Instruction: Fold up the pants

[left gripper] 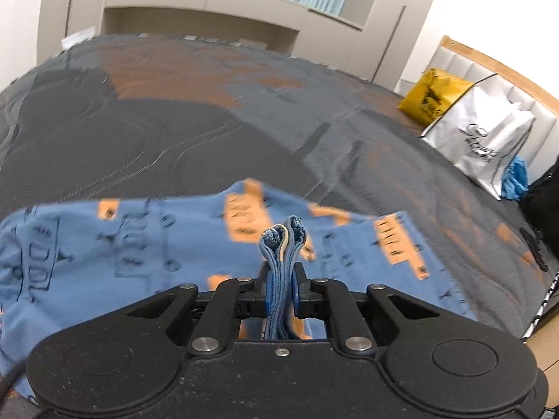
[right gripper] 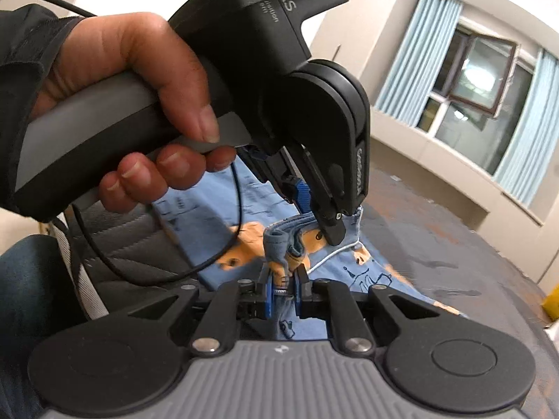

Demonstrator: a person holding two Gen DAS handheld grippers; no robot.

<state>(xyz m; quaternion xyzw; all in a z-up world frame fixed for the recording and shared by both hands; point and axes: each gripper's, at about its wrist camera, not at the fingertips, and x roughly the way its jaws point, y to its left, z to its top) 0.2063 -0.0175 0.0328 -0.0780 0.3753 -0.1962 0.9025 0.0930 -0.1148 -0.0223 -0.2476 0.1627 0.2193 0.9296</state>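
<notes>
Both the left tongs (left gripper: pixel 282 291) and right tongs (right gripper: pixel 282 291) are clamped on bunched edges of the pants (left gripper: pixel 139 255), lifted above the bed (left gripper: pixel 174 122), so the fold seems mid-carry; next, lay it flat.

A bed (left gripper: pixel 174 111) with a dark grey and orange cover fills the room's middle. Beyond it stand beige built-in cabinets (left gripper: pixel 209 0) under a window (right gripper: pixel 478 80) with pale blue curtains (right gripper: pixel 415 52). A padded headboard (left gripper: pixel 489 73) with wooden trim backs a yellow bag (left gripper: pixel 433 94) and a white bag (left gripper: pixel 485 136).
</notes>
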